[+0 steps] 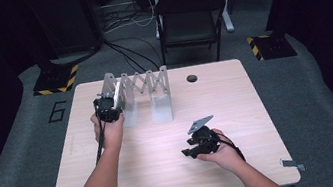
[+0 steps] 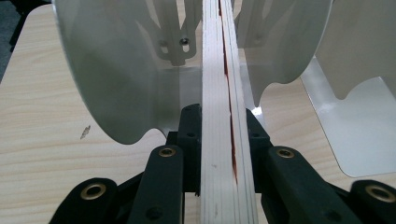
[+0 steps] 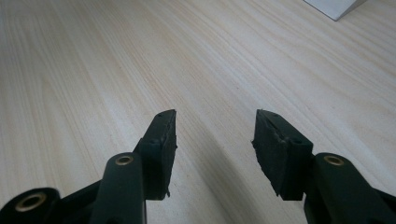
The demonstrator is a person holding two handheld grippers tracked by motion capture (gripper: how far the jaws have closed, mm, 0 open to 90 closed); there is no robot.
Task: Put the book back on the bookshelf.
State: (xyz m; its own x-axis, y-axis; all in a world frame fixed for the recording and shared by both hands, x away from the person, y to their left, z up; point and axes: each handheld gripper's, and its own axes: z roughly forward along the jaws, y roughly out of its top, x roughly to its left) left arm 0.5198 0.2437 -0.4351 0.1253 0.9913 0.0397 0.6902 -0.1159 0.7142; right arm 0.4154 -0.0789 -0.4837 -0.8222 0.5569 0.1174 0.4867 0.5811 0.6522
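Left claw (image 2: 219, 135): clamped on the edge of a thin white book (image 2: 224, 93), one pad on each cover, so the book stands upright and can be steered by its spine end.
Book: straight ahead of the left claw, pointing into a gap of the rack; a red strip shows between its pages.
Rack (image 1: 141, 90): a white metal accordion book rack; its curved dividers rise on both sides of the left claw's pads, apparently ready to keep the book on edge once it is let go.
Tabletop (image 1: 226, 99): pale wood, bare under and ahead of the right claw.
Right claw (image 3: 212, 140): jaws apart with nothing between them, resting low over the tabletop, well to the right of the rack, likely parked out of the way.
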